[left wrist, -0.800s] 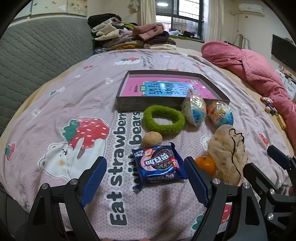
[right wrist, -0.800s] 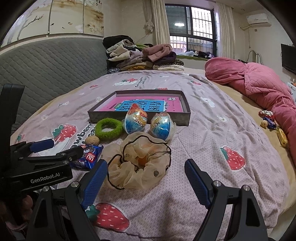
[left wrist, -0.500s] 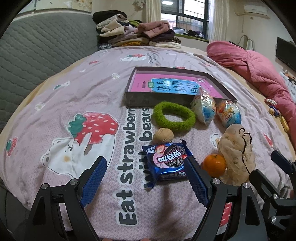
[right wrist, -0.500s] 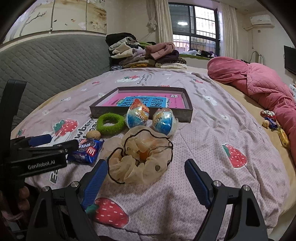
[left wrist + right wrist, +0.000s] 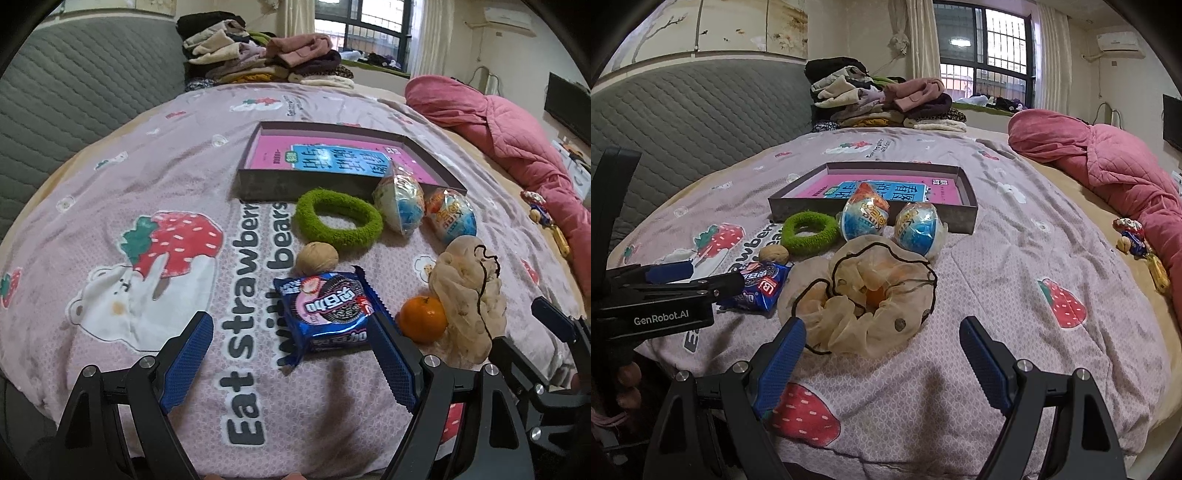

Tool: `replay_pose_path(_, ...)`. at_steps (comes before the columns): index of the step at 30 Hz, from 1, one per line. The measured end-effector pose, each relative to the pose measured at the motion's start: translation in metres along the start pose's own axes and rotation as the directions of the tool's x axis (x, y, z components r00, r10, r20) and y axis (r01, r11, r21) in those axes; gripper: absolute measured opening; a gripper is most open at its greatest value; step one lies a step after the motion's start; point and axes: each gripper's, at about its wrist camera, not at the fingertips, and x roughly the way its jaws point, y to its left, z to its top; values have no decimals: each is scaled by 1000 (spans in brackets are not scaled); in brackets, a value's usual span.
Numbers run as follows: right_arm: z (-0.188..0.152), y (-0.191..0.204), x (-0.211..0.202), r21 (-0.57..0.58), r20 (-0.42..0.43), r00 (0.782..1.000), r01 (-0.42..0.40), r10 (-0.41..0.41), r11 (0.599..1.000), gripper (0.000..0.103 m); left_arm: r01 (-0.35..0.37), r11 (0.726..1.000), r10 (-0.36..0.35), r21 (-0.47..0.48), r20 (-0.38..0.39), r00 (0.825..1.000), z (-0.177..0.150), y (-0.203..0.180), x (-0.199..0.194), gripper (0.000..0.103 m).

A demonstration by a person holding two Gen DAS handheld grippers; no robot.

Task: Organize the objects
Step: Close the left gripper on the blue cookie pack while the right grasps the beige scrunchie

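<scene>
Shallow grey box (image 5: 306, 186) on bedspread, open, pink-and-blue printed sheet flat inside. Green fuzzy ring (image 5: 338, 222) flat just in front of box. Two foil-wrapped toy eggs: left egg (image 5: 399, 205) leaning against box front wall, right egg (image 5: 450, 218) just beside it. Walnut (image 5: 317, 257) near ring's front edge. Blue cookie packet (image 5: 328, 310) flat, label up, just in front of walnut. Orange tangerine (image 5: 423, 319) right of packet, touching beige sheer scrunchie (image 5: 864, 295) with black trim, crumpled, in front of eggs.
</scene>
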Motion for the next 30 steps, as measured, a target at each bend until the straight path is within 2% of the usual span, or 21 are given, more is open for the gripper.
replay_pose_path(5,0,0,5,4,-18,1000,-6,6,1000,85,11,1000,-11,-3,-29,1000,0,-4,9,86)
replay_pose_path(17,1,2,9,-2,-30,999,-9,9,1000,85,24,1000,-23,11,-43,999,2,-17,16,86)
replay_pose_path(30,-1,17,23,-75,-70,997,-23,17,997,85,4,1000,-4,-11,-71,997,5,-16,30,86)
